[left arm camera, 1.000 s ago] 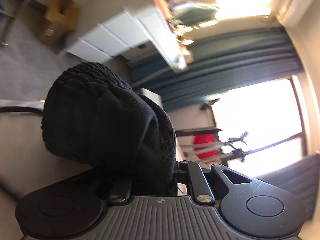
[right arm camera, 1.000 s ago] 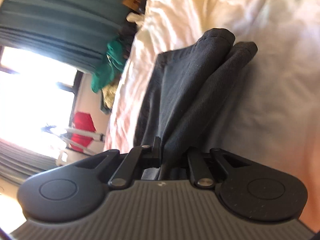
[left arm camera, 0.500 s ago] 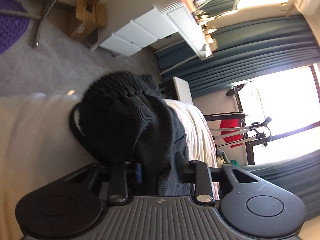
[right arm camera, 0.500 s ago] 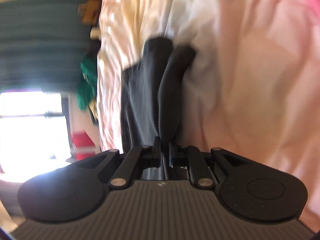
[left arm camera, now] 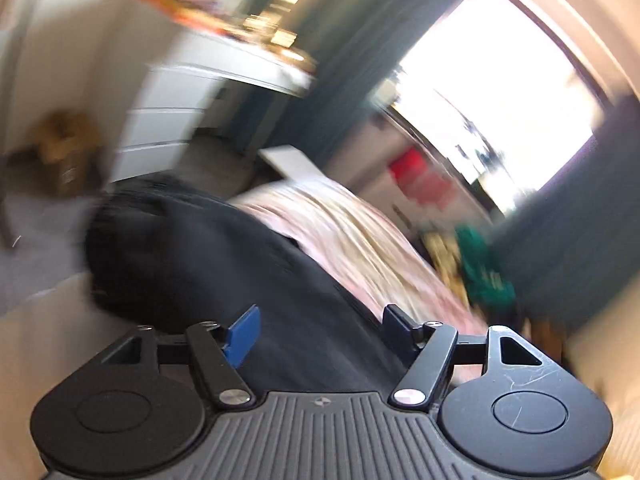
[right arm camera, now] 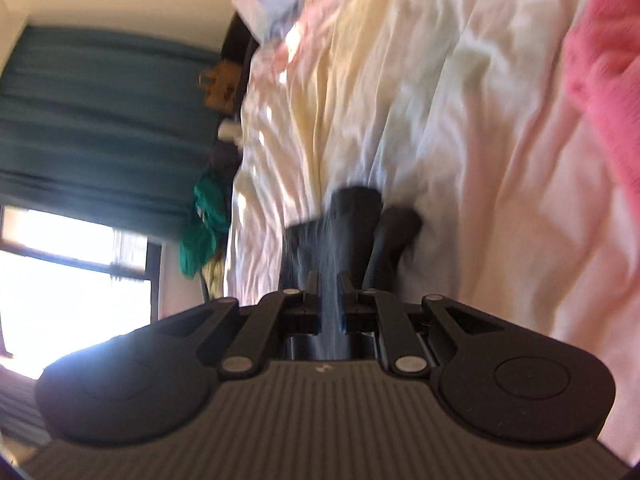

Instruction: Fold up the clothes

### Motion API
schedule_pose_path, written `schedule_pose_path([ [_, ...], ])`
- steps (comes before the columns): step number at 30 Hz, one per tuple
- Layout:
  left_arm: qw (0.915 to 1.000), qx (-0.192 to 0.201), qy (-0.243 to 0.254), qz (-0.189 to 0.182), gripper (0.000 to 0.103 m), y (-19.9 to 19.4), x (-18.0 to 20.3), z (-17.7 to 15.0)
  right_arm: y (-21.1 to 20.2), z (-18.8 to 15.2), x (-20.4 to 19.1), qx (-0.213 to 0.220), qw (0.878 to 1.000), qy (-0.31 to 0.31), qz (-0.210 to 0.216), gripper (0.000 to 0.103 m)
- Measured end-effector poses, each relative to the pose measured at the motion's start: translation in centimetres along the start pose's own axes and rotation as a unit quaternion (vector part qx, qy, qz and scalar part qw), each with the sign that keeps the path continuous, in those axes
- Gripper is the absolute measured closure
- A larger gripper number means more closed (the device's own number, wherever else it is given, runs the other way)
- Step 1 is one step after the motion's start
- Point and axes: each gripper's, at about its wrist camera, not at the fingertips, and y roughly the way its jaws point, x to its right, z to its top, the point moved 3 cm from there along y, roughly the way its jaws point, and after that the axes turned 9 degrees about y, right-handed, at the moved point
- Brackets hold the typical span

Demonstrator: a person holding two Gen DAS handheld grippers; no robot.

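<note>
Scene: a dark garment (left arm camera: 224, 256) lies on a bed (left arm camera: 360, 240) with pale, rumpled sheets, teal curtains (right arm camera: 100, 120) and a bright window (left arm camera: 480, 100) behind; the left view is smeared by motion.
Left gripper (left arm camera: 320, 330): jaws have just been opening and now stand apart; the blue pads (left arm camera: 242, 330) touch nothing, though the garment lies below and between them. Released.
Right gripper (right arm camera: 330, 296): jaws clenched on a thin edge of the garment (right arm camera: 352, 220), which runs away from them in two rolled lobes across the sheet.
Garment: on the bed, one end bunched near the bed's edge, the other pinched by the right gripper.
Also in view: a pink cloth (right arm camera: 600, 80) at the right, well apart; a green cloth (right arm camera: 204, 224) beyond the bed.
Step in hand, as judged: the left has let go of its end and needs a fresh hold.
Doing it well: keep the right grip firm and low so the fold stays flat; bring the left down on a clean edge, not the bunched mass, and pull the layers taut before the next fold.
Risk: the loose end could slide off the bed's edge.
</note>
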Motion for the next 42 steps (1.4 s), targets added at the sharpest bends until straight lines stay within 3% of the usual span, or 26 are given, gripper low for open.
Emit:
schedule_pose_path([
  [3, 0.9899, -0.041, 0.125, -0.053, 0.03, 4.2, 6.5, -1.9, 2.2, -0.2, -0.8, -0.043, 0.999, -0.013, -0.004, 0.089],
  [4, 0.9832, -0.057, 0.156, -0.075, 0.03, 5.5, 8.6, -3.1, 2.3, -0.3, -0.8, -0.046, 0.999, -0.023, -0.01, 0.084],
  [5, 0.9753, -0.074, 0.181, -0.102, 0.031, 6.8, 10.5, -4.4, 2.5, -0.4, -0.8, -0.048, 0.998, -0.032, -0.016, 0.073],
  [7, 0.9617, -0.109, 0.206, -0.145, 0.032, 8.9, 13.5, -7.4, 3.3, -0.5, -0.6, -0.06, 0.997, -0.041, -0.024, 0.059],
  [9, 0.9529, -0.125, 0.234, -0.147, 0.032, 10.3, 15.7, -10.1, 4.2, -0.5, -0.5, -0.068, 0.996, -0.052, -0.034, 0.056],
  [11, 0.9488, -0.114, 0.264, -0.131, 0.032, 11.2, 16.9, -12.0, 4.6, -0.5, -0.6, -0.065, 0.994, -0.074, -0.039, 0.055],
  [16, 0.9482, -0.106, 0.28, -0.106, 0.032, 13.8, 16.2, -14.9, 5.2, -0.4, -0.8, -0.044, 0.991, -0.105, -0.068, 0.058],
  [20, 0.9517, -0.106, 0.269, -0.103, 0.03, 14.6, 16.2, -14.5, 4.5, -0.6, -0.3, -0.032, 0.993, -0.088, -0.072, 0.058],
  [23, 0.9533, -0.112, 0.26, -0.105, 0.03, 15.1, 16.0, -14.3, 4.3, -1.1, -0.2, -0.037, 0.987, -0.102, -0.116, 0.058],
  [29, 0.9527, -0.122, 0.256, -0.109, 0.028, 15.8, 15.7, -14.2, 5.5, -2.2, 0.5, -0.085, 0.993, -0.045, -0.066, 0.054],
  [34, 0.9564, -0.12, 0.239, -0.118, 0.028, 16.3, 15.2, -13.9, 7.1, -0.5, 0.3, -0.018, 0.998, -0.043, -0.048, 0.055],
  [36, 0.9578, -0.118, 0.232, -0.121, 0.028, 16.4, 15.0, -13.8, 7.2, -0.1, 0.3, 0.015, 0.997, -0.056, -0.058, 0.068],
  [37, 0.9582, -0.117, 0.231, -0.123, 0.028, 16.4, 15.0, -13.7, 7.1, -0.2, 0.1, 0.035, 0.995, -0.069, -0.068, 0.093],
  [39, 0.9594, -0.112, 0.226, -0.126, 0.028, 16.4, 14.8, -13.4, 6.4, -0.6, -0.8, 0.055, 0.991, -0.102, -0.072, 0.098],
  [42, 0.9623, -0.105, 0.213, -0.133, 0.028, 16.2, 14.5, -12.9, 4.0, -1.3, -2.9, 0.083, 0.989, -0.118, -0.024, 0.098],
])
